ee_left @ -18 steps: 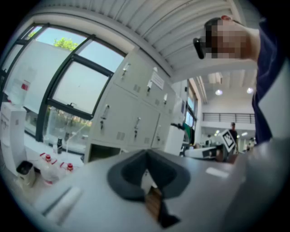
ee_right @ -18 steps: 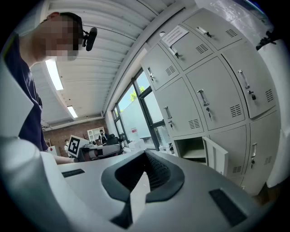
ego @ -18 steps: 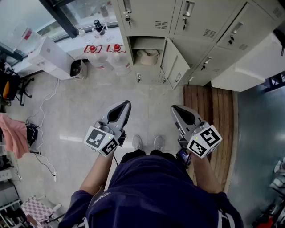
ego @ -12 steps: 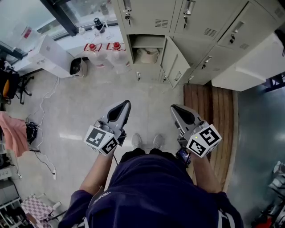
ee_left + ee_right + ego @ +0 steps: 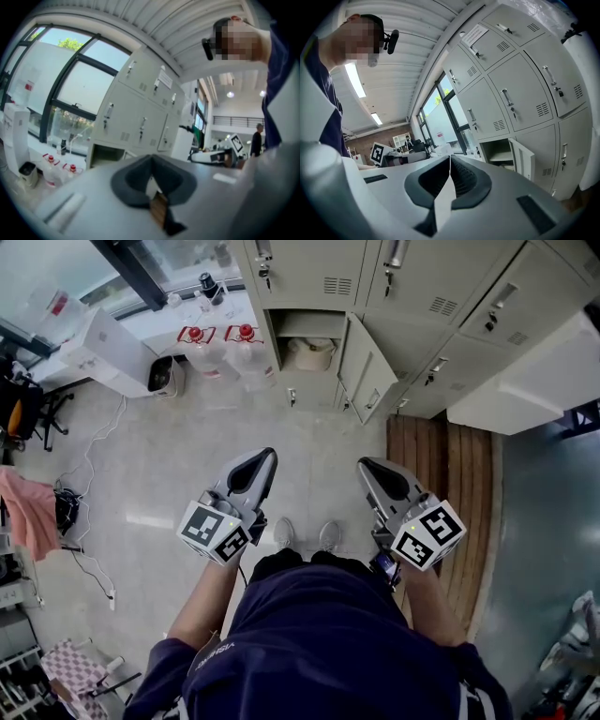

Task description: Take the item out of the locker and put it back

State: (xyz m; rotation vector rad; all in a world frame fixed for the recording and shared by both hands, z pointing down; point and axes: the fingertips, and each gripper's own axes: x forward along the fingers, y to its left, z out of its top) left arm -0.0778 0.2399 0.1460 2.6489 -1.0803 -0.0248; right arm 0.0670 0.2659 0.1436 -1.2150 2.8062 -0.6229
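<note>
- Left gripper (image 5: 264,458): jaws clenched together, nothing between them.
- Right gripper (image 5: 367,466): jaws clenched too, empty.
- Cream item (image 5: 309,354) sits inside the open locker (image 5: 314,324), well apart from both grippers.

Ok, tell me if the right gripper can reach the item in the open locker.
Probably not yet: the door stands open and the item shows, but the right gripper, shut, is well short.
</note>
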